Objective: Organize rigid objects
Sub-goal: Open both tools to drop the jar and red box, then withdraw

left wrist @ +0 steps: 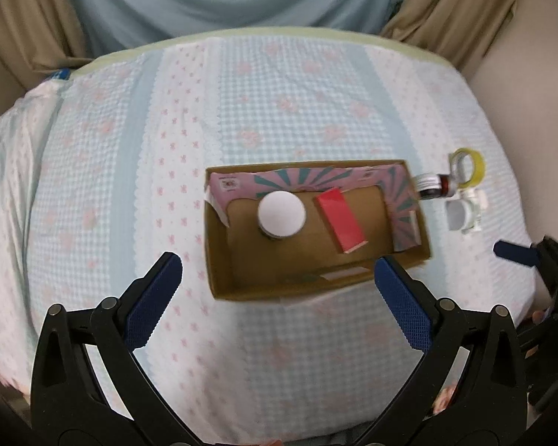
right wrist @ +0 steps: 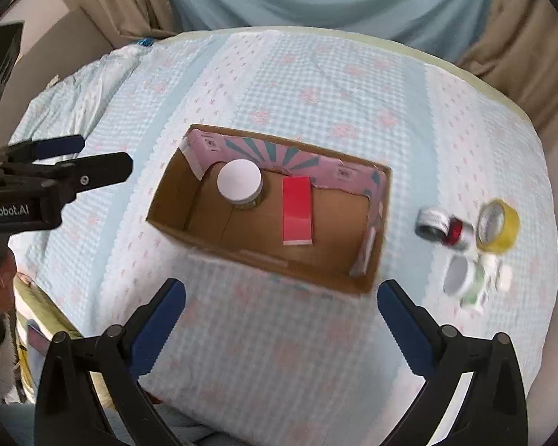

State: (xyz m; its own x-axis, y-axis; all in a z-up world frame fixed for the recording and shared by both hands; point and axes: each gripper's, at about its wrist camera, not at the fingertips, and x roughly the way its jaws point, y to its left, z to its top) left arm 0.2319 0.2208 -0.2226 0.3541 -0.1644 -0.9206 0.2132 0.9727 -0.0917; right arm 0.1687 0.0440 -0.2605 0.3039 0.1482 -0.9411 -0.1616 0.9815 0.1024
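An open cardboard box [left wrist: 219, 260] [right wrist: 167, 200] sits on the checked bedspread. Inside it stand a white-lidded jar [left wrist: 281, 212] [right wrist: 239, 184] and a red flat box [left wrist: 341, 220] [right wrist: 297, 211]. To the box's right lie a small dark bottle with a silver cap [left wrist: 433, 186] [right wrist: 441, 227], a yellow tape roll [left wrist: 471, 166] [right wrist: 499, 227] and a white container [left wrist: 463, 212] [right wrist: 468, 278]. My left gripper [left wrist: 277, 273] is open and empty, above the box's near side. My right gripper [right wrist: 281, 297] is open and empty, near the box's front wall.
The bedspread [left wrist: 279, 104] [right wrist: 316, 81] covers a raised surface with a pale green far edge. Curtains and blue cloth hang behind. The left gripper's fingers [right wrist: 93, 174] show at the left of the right wrist view; the right gripper's blue pad [left wrist: 515, 253] shows at the right edge of the left wrist view.
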